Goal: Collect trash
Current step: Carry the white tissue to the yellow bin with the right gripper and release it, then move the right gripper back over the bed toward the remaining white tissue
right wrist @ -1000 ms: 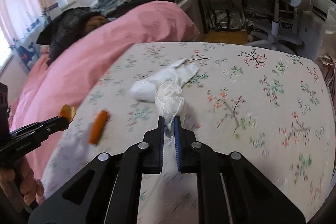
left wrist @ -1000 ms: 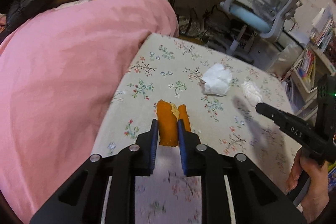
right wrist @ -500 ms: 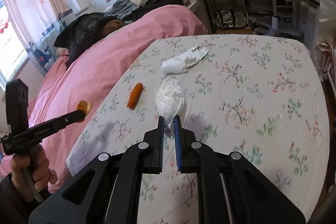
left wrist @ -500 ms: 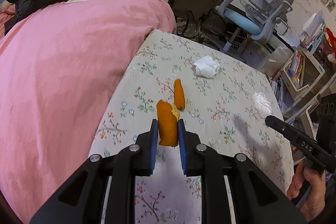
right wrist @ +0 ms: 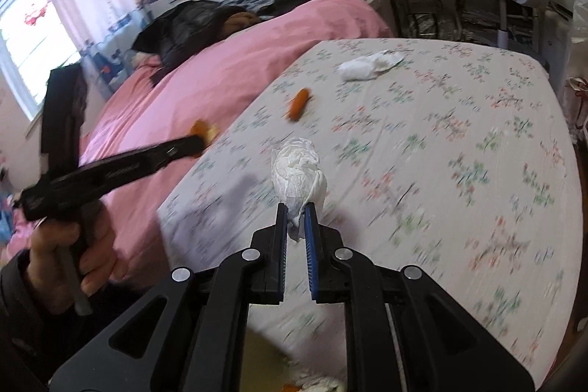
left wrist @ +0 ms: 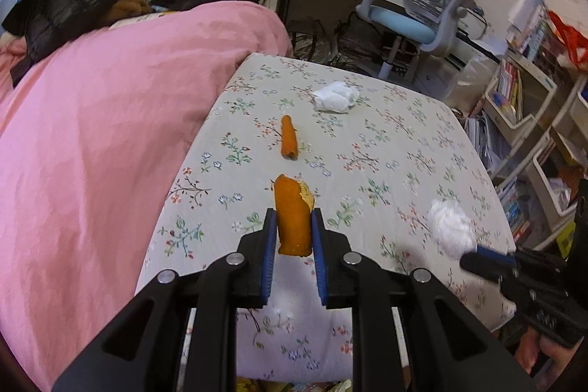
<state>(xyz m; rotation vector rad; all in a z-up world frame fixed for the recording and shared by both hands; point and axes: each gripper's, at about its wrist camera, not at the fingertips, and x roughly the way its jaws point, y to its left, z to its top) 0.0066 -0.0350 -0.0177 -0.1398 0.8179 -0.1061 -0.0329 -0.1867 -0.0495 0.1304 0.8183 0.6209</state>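
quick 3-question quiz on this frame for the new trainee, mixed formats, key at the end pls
1. True or false: the left hand-held gripper is shut on an orange peel.
2. What does the right hand-held gripper hold? A) crumpled white tissue B) a sock C) nothing
3. Fill in: besides what is held, a white tissue wad and a second ____ peel piece lie on the floral bedsheet.

Key: 1 true; 2 A, the crumpled white tissue; 3 orange.
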